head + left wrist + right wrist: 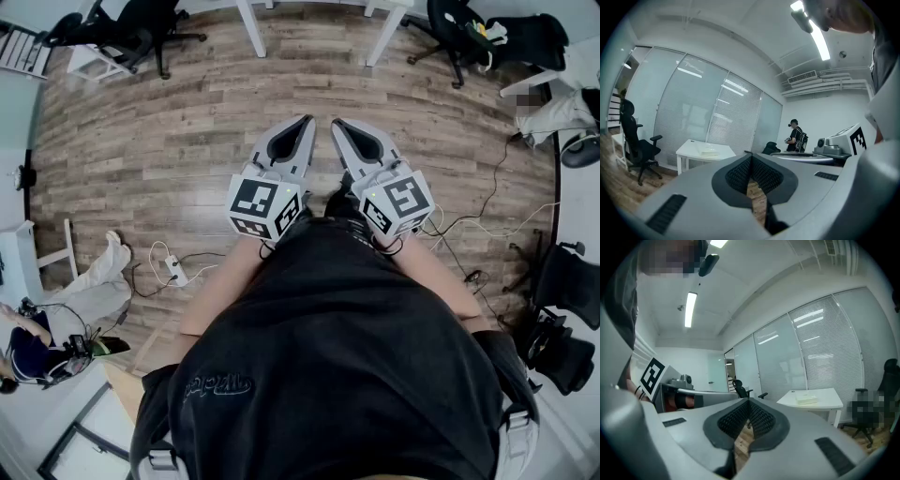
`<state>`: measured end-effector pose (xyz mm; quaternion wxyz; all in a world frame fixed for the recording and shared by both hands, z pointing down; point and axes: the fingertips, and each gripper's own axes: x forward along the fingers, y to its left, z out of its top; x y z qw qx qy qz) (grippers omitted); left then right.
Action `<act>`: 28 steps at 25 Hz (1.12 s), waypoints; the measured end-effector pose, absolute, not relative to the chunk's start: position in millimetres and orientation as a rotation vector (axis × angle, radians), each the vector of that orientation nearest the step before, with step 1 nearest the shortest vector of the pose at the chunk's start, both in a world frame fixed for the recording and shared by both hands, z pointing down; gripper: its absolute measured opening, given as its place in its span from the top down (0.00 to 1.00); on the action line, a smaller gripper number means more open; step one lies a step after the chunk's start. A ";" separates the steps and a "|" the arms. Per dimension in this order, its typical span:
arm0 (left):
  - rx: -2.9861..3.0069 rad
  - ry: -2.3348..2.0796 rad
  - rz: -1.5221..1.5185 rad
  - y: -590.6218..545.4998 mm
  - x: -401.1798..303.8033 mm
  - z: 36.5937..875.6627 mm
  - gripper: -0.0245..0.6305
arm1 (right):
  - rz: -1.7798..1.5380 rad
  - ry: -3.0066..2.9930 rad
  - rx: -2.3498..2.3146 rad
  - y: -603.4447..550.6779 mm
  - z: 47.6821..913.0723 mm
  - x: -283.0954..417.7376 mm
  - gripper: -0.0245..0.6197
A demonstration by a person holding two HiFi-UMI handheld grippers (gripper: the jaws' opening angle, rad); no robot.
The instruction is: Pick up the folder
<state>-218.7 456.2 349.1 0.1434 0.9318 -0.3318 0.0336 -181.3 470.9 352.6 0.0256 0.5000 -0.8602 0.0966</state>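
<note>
I hold both grippers side by side at waist height over the wooden floor, pointing almost level toward a white table. My left gripper [302,124] [750,157] is shut with nothing between its pads. My right gripper [339,127] [749,402] is likewise shut and empty. On the white table [689,151] [829,405] ahead lies a pale flat thing [709,151] [806,400], possibly the folder; it is too small to be sure. It is well away from both grippers. In the head view only the table's legs [251,28] show at the top edge.
Black office chairs stand at the back left [131,28] [635,145] and back right [464,33]. Cables and a power strip [173,272] trail across the floor. A person sits low at the left [56,319], and another stands far off [796,137].
</note>
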 end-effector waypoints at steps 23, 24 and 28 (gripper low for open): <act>2.592 -0.933 0.025 360.8 -128.7 361.9 0.94 | 0.342 -2.695 1.532 381.2 362.2 -87.8 0.93; 2.598 -0.932 0.022 353.0 -119.5 362.1 0.94 | 0.331 -2.701 1.527 374.0 361.6 -80.0 0.93; 2.612 -0.929 0.008 324.4 -74.2 359.6 0.94 | 0.308 -2.701 1.531 346.7 357.8 -33.2 0.93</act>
